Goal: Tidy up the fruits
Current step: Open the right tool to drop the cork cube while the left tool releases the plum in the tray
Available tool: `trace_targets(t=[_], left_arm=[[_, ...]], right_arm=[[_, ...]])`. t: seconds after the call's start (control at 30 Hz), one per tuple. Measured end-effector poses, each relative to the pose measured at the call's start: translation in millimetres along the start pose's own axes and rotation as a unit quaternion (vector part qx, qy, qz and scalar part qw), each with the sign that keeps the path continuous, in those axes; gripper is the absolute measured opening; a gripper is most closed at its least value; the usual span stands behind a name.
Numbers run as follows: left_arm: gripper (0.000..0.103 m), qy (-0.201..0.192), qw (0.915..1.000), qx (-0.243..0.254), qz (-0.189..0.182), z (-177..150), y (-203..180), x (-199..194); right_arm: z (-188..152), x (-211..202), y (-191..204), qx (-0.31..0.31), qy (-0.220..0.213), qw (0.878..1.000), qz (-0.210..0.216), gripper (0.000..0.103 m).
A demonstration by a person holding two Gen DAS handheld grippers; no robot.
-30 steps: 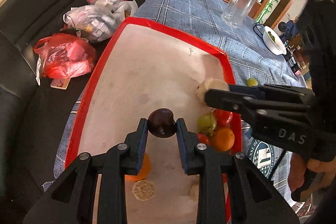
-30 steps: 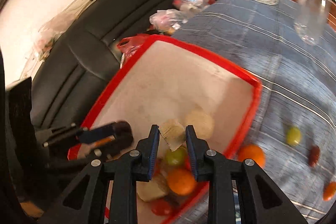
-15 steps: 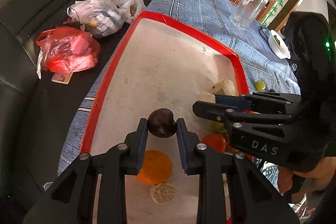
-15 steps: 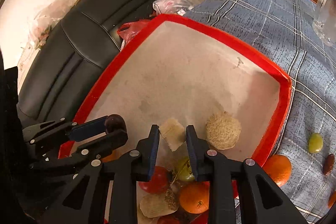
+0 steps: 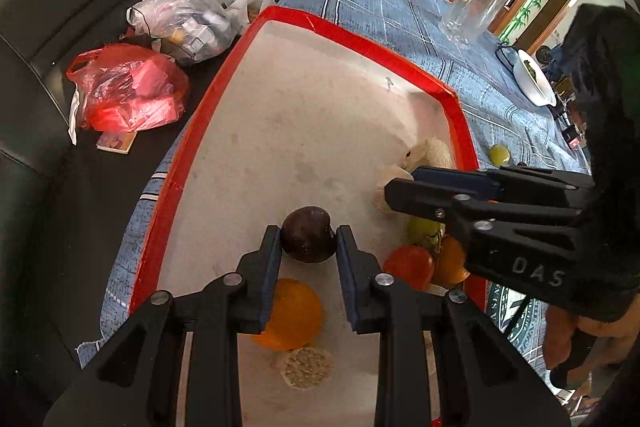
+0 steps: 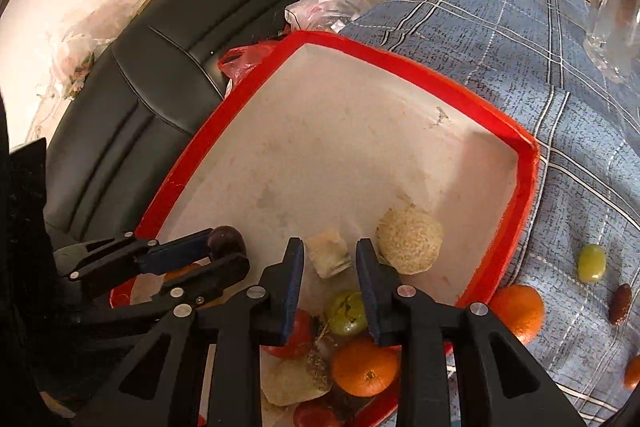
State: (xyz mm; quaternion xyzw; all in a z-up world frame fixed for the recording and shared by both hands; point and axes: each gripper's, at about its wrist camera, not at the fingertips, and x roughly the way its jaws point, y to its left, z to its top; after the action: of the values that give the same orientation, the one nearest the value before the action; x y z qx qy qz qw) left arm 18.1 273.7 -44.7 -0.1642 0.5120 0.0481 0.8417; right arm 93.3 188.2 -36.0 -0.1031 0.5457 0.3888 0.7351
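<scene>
The left gripper [image 5: 308,239] is closed on a dark purple fruit [image 5: 308,235] and holds it above the red tray [image 5: 360,45]. The right gripper [image 6: 330,259] is closed on a pale beige piece [image 6: 329,259], also over the tray. Below them in the tray lie an orange [image 6: 365,367], a green fruit [image 6: 347,311] and a rough tan ball [image 6: 409,245]. On the blue cloth [image 6: 500,39] beside the tray rest another orange [image 6: 520,311] and a small green fruit [image 6: 591,263].

Both wrist views look down close over the red tray [image 5: 208,115] [image 6: 404,63], the left from its near end, the right from its right corner.
</scene>
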Motion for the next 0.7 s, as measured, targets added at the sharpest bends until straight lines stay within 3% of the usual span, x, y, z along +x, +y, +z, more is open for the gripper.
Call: trace_targets(t=[0.33, 0.4, 0.43, 0.5, 0.63, 0.7], left_arm=[[0.027, -0.006, 0.9999, -0.007, 0.005, -3, -6, -2], [0.027, -0.006, 0.9999, -0.011, 0.008, -4, -7, -3], [0.030, -0.008, 0.9999, -0.012, 0.008, -5, -8, -4], [0.048, -0.012, 0.9998, -0.015, 0.007, -7, -10, -7], [0.049, -0.021, 0.9996, -0.015, 0.012, -13, -18, -15], [0.055, -0.024, 0.9995, -0.014, 0.018, -17, -22, -21]], right_arm=[[-14, -37, -10, 0.008, -0.023, 1.000, -0.001, 0.031], [-20, -44, -12, 0.010, -0.028, 1.000, -0.002, 0.036], [-23, -47, -13, 0.012, -0.030, 0.999, -0.002, 0.037], [-29, -56, -16, 0.015, -0.034, 0.999, -0.003, 0.039], [-42, -67, -16, 0.014, -0.038, 0.999, -0.006, 0.042], [-50, -72, -15, 0.011, -0.039, 0.999, -0.007, 0.054]])
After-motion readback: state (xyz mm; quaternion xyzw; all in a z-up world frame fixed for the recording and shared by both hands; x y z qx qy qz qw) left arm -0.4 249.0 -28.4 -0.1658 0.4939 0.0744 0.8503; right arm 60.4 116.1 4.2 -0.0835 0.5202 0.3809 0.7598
